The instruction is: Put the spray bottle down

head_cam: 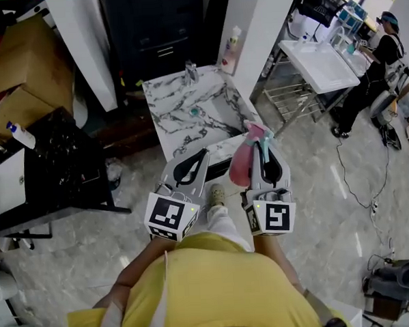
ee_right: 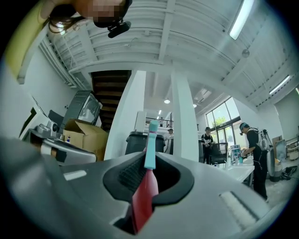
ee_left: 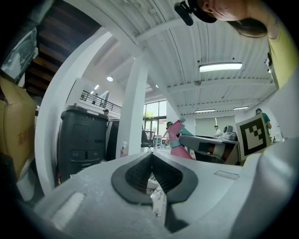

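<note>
Head view, R claw w/ spray bottle (pink)

The spray bottle is smooth pink plastic with a teal plastic head. The washbasin is glossy veined marble. The floor is polished stone tile.

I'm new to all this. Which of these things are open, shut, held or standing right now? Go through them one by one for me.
Spray bottle: held in the air between the right gripper's jaws, not yet put down.
Right gripper: shut on the spray bottle.
Left gripper: shut, nothing between its jaws.
White bottle by the pillar: standing upright.
</note>
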The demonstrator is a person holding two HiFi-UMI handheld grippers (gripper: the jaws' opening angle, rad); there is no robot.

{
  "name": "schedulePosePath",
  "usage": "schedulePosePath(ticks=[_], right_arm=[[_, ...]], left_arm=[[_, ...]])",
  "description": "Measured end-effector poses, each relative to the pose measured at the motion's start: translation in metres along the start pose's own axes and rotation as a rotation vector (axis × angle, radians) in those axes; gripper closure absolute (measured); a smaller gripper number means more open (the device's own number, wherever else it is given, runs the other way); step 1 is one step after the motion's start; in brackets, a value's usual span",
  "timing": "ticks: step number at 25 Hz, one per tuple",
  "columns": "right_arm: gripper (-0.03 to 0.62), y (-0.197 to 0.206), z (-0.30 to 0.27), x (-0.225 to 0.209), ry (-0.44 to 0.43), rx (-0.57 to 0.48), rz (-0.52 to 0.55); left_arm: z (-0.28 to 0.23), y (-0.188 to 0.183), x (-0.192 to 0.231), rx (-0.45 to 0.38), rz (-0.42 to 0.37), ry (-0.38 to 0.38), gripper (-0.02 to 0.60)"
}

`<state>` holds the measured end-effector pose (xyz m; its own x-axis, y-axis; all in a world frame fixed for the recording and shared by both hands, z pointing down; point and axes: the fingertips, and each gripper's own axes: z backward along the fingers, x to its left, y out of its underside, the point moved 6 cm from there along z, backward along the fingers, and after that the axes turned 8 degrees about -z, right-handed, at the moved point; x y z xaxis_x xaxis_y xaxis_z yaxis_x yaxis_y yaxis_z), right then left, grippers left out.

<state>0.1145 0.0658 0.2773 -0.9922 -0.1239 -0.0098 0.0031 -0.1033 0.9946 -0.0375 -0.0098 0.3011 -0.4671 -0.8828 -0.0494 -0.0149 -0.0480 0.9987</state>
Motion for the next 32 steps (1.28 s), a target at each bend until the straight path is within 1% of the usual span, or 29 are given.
schedulePosePath(ticks=[2, 8, 11, 13, 16, 19, 24, 27, 32], right_arm=[[0.556, 0.002, -0.029, -0.014, -0.033, -0.015, 0.004], [0.556, 0.009, -0.109, -0.048, -0.140, 0.004, -0.005], [0.556, 0.016, -0.146, -0.066, -0.198, 0.015, -0.019], [0.556, 0.019, -0.168, -0.076, -0.240, 0.010, -0.030], [0.556, 0.018, -0.197, -0.087, -0.297, -0.027, -0.034], [0.556, 0.027, -0.222, -0.103, -0.339, -0.026, -0.028], [0.556, 0.043, -0.255, -0.122, -0.390, -0.002, -0.048], [0.556, 0.056, -0.271, -0.133, -0.397, -0.001, -0.046], [0.556, 0.065, -0.291, -0.136, -0.413, 0.005, -0.061]], left_arm=[[-0.024, 0.000, 0.011, -0.007, 0.004, -0.025, 0.581], [-0.087, 0.001, 0.040, 0.002, 0.011, -0.114, 0.581], [-0.116, 0.002, 0.054, 0.011, 0.016, -0.174, 0.581], [-0.135, 0.003, 0.064, 0.018, 0.016, -0.215, 0.581], [-0.160, 0.005, 0.075, 0.016, 0.016, -0.265, 0.581], [-0.183, 0.010, 0.083, 0.020, 0.015, -0.306, 0.581], [-0.214, 0.017, 0.092, 0.042, 0.017, -0.352, 0.581], [-0.226, 0.018, 0.098, 0.048, -0.001, -0.360, 0.581], [-0.240, 0.019, 0.108, 0.062, -0.014, -0.375, 0.581]])
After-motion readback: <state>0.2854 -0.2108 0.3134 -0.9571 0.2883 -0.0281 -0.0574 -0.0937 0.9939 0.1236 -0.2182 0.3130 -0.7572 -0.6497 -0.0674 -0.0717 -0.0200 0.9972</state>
